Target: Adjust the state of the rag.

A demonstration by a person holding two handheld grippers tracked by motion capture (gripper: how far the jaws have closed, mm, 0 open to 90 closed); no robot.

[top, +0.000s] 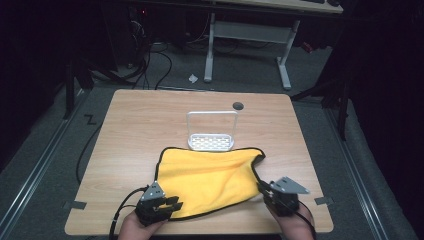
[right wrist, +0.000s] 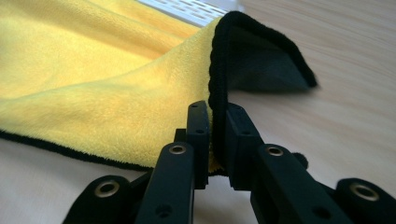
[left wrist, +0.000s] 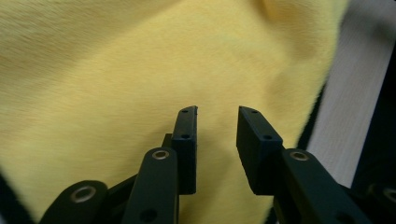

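Black jaws of the right tool pinch the dark-bound hem of the yellow cloth; the right gripper view alone shows that corner flipped, grey underside up. Left tool stands part open over yellow pile, nothing clamped. High view: left tool lower left, right tool lower right, cloth spread wide across the wooden tabletop, long axis left-right, far edge touching a white rack. Grey carpet, dark room beyond.
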